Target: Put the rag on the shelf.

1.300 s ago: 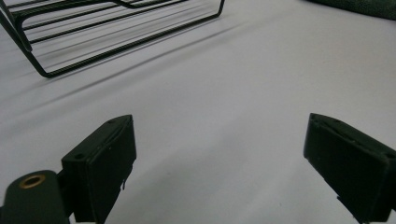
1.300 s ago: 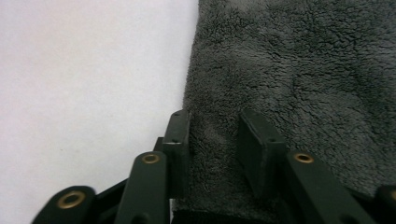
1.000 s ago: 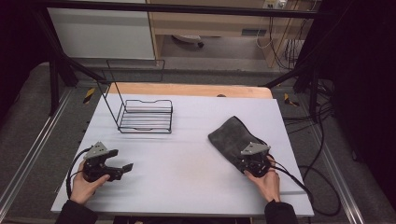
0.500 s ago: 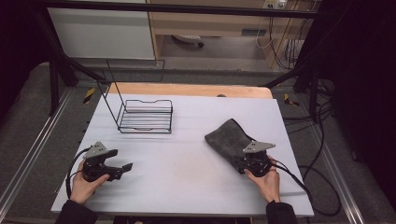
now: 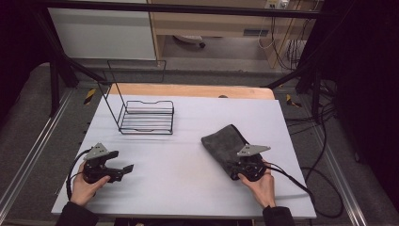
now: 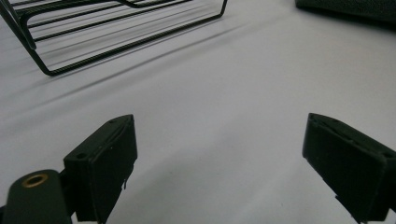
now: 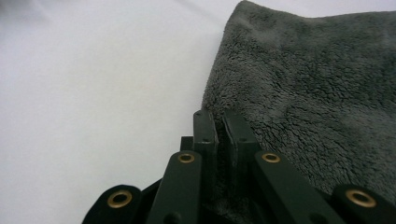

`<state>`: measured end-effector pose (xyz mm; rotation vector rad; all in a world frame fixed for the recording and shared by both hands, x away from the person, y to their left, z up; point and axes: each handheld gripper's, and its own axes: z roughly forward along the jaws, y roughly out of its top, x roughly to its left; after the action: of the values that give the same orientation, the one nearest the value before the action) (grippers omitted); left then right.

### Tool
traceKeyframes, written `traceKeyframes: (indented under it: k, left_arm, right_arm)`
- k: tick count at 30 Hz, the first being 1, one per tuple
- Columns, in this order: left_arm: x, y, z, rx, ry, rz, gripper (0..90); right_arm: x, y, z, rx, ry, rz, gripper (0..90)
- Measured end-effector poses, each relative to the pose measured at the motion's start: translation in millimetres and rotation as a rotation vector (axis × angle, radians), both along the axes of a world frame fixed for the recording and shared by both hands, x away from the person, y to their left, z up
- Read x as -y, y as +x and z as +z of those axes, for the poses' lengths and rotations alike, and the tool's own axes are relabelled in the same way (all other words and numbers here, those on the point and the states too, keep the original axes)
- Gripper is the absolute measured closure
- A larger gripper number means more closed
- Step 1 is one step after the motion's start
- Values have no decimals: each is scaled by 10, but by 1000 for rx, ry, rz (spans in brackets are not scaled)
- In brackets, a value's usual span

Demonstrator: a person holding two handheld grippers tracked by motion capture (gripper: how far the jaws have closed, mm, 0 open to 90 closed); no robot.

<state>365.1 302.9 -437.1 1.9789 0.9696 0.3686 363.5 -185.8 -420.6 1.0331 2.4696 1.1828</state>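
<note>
A dark grey towel (image 5: 221,142) lies bunched on the right half of the white table (image 5: 188,193). My right gripper (image 5: 235,168) is shut on the towel's near corner. In the right gripper view the two jaws (image 7: 218,119) stand pressed together with the fleecy towel (image 7: 317,93) pinched between them. My left gripper (image 5: 125,169) rests at the near left, held by a hand, open with nothing in it. Seen from the left gripper view, its jaws (image 6: 218,128) stand wide apart over bare table.
A black wire rack (image 5: 146,118) stands at the back left of the table, also seen in the left gripper view as the rack (image 6: 93,28). A wooden strip (image 5: 188,90) runs along the far edge. Cables (image 5: 301,183) trail off the right side.
My right gripper has lifted slightly with the towel's near corner, and the towel has shifted a little to the left. The left gripper has stayed put.
</note>
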Motion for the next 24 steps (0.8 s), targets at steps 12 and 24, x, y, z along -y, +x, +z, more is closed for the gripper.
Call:
traceKeyframes:
  k: [12, 24]
  left_arm:
    - [3, 0, -1, -1, 1, 1, 101]
    - [8, -1, -3, -1, 3, 6, 101]
  right_arm:
    - [-299, -74, 4, -30, 35, 59, 853]
    - [-503, -93, 1, -43, 70, 78, 854]
